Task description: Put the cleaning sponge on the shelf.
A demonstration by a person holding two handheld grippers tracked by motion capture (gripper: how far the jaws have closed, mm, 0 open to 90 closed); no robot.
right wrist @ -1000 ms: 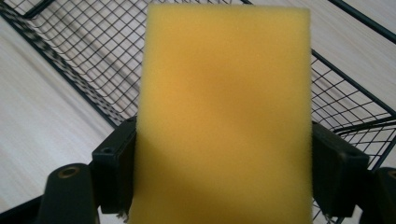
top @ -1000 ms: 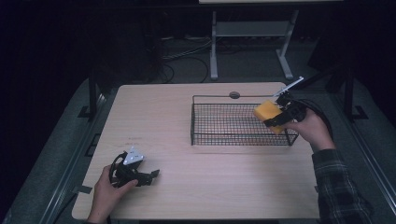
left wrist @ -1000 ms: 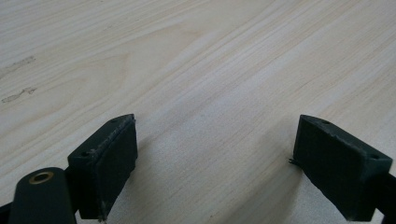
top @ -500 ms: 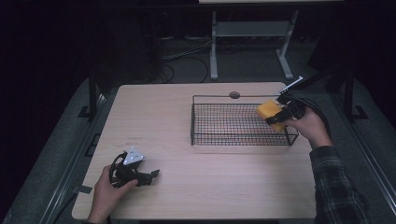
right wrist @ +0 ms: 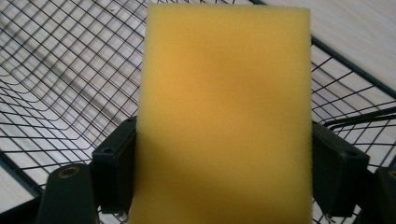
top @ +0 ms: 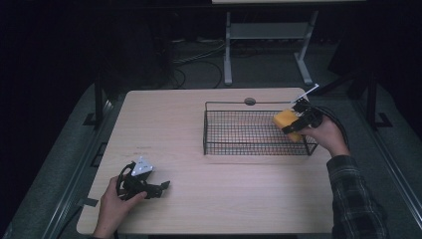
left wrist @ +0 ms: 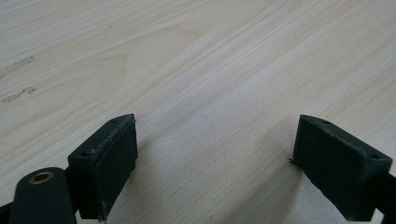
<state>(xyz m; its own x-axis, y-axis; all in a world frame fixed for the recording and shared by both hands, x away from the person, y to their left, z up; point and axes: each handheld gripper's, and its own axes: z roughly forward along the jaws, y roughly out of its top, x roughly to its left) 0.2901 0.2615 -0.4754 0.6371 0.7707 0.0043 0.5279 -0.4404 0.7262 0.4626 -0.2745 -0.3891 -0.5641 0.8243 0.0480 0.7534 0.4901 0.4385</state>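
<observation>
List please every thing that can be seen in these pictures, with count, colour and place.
sponge: one, yellow, held between the right gripper's jaws over the basket's right end
wire basket: one, black, right half of the table
table: one, light wood, centre
metal stand: one, grey, on the floor behind the table
left gripper: one, black, jaws open, on the table near left
right gripper: one, black, at the basket's right end

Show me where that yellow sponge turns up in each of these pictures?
High view: the sponge is at the right end of the wire basket, held in the right gripper.
Left gripper view: bare tabletop between open jaws, no sponge.
Right gripper view: the sponge sits centre frame between the jaws.
Shared landmark: the basket, under the sponge in both views that have it.
</observation>
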